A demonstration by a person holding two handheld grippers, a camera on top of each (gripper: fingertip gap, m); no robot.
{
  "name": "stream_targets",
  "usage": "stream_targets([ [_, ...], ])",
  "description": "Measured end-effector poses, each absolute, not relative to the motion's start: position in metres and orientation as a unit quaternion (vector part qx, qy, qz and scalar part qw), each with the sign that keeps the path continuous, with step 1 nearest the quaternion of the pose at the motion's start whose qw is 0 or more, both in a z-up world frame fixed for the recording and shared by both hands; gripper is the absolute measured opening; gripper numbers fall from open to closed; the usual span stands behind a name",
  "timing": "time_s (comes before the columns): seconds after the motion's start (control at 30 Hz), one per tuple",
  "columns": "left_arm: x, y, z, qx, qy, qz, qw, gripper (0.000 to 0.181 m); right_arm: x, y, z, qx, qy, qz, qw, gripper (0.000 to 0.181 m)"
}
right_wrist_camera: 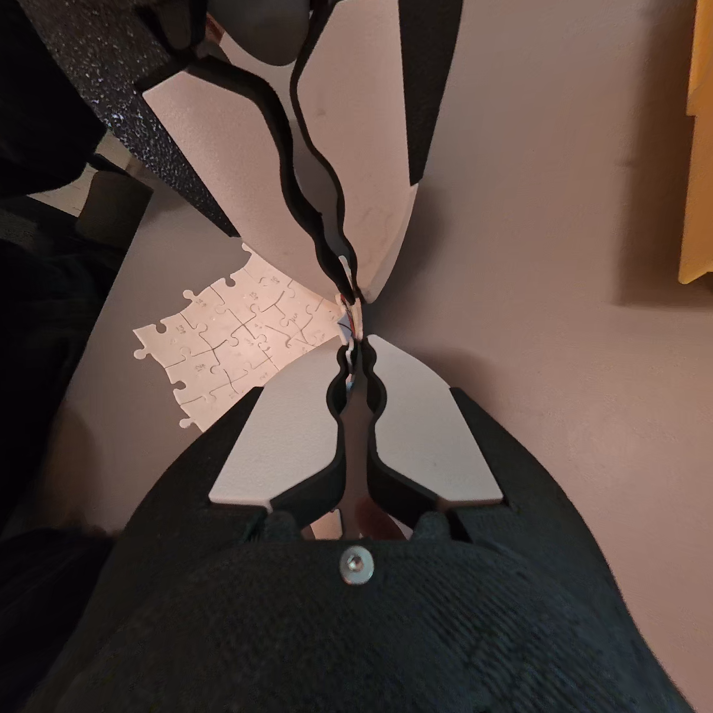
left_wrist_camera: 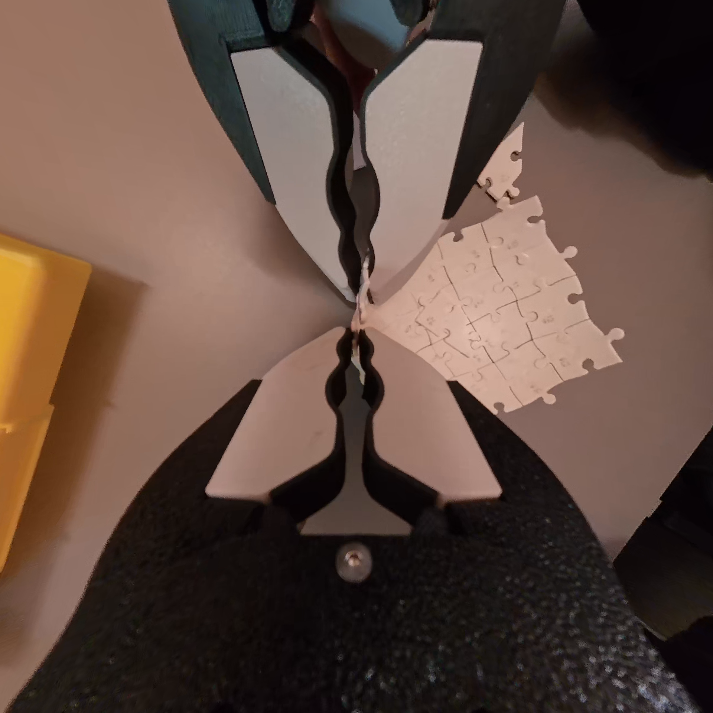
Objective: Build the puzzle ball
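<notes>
A curved sheet of joined white puzzle pieces (left_wrist_camera: 501,308) fans out to the right of the fingertips in the left wrist view and to the left in the right wrist view (right_wrist_camera: 231,339). My left gripper (left_wrist_camera: 355,337) and right gripper (right_wrist_camera: 357,341) meet tip to tip. Each is shut on the sheet's near edge, which shows edge-on as a thin strip (left_wrist_camera: 362,304) with coloured print on its other face. The right gripper (left_wrist_camera: 362,293) comes in from the top of the left wrist view, and the left gripper (right_wrist_camera: 353,297) from the top of the right wrist view. One pointed piece (left_wrist_camera: 505,169) hangs at the sheet's far corner.
A yellow box (left_wrist_camera: 31,347) sits on the grey tabletop (left_wrist_camera: 154,193) at the left; it also shows at the right edge of the right wrist view (right_wrist_camera: 698,154). Dark objects (left_wrist_camera: 675,540) lie past the table edge beside the sheet. The grippers are tip to tip, or close to it.
</notes>
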State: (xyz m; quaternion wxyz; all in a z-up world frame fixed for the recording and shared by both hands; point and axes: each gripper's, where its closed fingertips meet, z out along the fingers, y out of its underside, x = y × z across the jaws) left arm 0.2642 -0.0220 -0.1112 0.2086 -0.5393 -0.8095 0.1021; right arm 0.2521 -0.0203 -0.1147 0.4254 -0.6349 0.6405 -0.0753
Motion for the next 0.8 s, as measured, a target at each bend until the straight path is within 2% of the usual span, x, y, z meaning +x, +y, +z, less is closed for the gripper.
stream_targets([
  [0.2,0.2638,-0.0223,-0.1092,-0.533,-0.812,0.106,0.214,0.002,0.2529,-0.0229,-0.1127,-0.609,0.652,-0.075,0.445,0.013],
  [0.3,0.2635,-0.0225,-0.1089,-0.533,-0.812,0.106,0.214,0.002,0.2504,-0.0248,-0.117,-0.619,0.654,-0.081,0.428,0.02],
  [0.8,0.2651,-0.0257,-0.1093,-0.532,-0.814,0.117,0.203,0.003,0.2533,-0.0249,-0.1156,-0.595,0.661,-0.067,0.452,0.008],
])
